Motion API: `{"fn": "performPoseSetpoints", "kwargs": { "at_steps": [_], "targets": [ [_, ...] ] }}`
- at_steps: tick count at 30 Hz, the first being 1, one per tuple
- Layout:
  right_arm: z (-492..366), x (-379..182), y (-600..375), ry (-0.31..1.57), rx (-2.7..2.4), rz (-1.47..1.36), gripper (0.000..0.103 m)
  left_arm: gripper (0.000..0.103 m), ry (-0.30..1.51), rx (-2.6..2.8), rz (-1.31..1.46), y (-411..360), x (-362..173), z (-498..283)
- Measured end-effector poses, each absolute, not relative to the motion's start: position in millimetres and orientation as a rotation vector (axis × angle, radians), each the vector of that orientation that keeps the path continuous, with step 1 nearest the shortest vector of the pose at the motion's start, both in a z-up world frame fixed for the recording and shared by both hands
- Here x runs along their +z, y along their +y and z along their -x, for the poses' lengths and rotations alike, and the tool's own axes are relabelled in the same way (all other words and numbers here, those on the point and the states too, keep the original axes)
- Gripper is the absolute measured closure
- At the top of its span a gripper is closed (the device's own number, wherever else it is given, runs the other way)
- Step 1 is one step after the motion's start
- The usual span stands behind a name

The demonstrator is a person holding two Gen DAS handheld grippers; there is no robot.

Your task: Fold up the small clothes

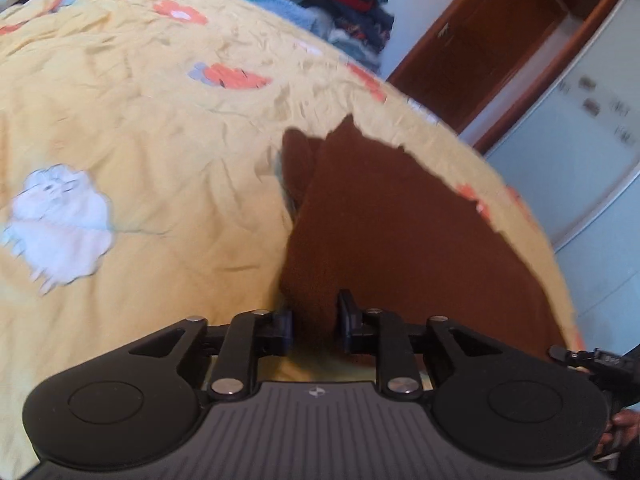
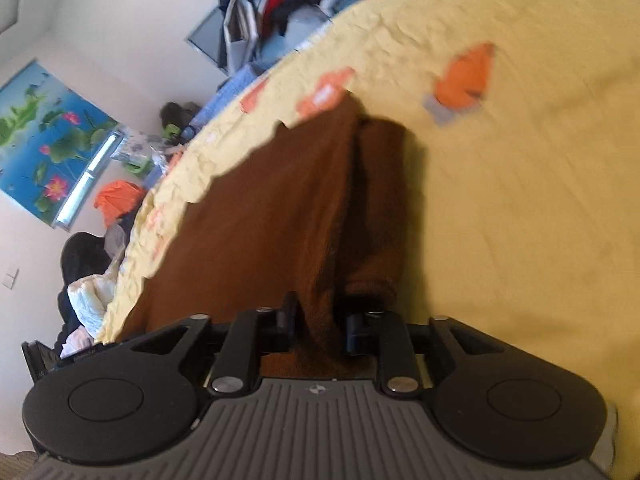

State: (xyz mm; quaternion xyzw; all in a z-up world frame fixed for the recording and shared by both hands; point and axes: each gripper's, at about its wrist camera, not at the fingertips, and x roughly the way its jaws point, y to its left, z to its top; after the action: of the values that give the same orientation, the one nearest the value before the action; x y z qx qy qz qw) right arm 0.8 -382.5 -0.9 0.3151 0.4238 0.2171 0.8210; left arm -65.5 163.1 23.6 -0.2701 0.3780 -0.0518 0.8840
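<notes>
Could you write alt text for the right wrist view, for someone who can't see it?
The right gripper pinches an edge of a brown garment that stretches ahead over a wrinkled yellow bedspread with orange patches. Piled clothes and a lotus-flower poster show blurrily beyond the bed.

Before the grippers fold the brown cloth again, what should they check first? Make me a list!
1. Left gripper has the brown cloth between its fingers: ok, the fabric runs into the gap.
2. Right gripper has the brown cloth too: ok, a fold of it sits between the fingers.
3. Grip is tight enough on both sides: cannot tell, the pictures are blurry.
4. Cloth is flat and smooth: not ok, a second layer bunches along one edge.
5. Room on the yellow bedsheet to lay the cloth down: ok, bare sheet lies beside it.
6. Cloth edges are lined up: cannot tell, the near edge is hidden behind the grippers.
</notes>
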Motion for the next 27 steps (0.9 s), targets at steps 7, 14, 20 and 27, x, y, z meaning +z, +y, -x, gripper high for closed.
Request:
{"fn": "performPoseSetpoints", "kwargs": {
  "at_steps": [7, 14, 20, 27],
  "targets": [
    [-67, 51, -399, 0.679, 0.344, -0.579, 0.023, 0.008, 0.541, 0.011, 0.474, 180, 95, 7],
    [-187, 28, -340, 0.837, 0.351, -0.396, 0.025, 0.026, 0.826, 0.004, 0.228, 112, 46, -153],
    [-194, 19, -312, 0.872, 0.436, -0.305, 0.089, 0.096, 0.76, -0.053, 0.122, 83, 41, -166],
    [-198, 9, -323, 0.835, 0.403, -0.367, 0.087, 0.093, 0.73, 0.021, 0.042, 91, 26, -151]
  ]
}}
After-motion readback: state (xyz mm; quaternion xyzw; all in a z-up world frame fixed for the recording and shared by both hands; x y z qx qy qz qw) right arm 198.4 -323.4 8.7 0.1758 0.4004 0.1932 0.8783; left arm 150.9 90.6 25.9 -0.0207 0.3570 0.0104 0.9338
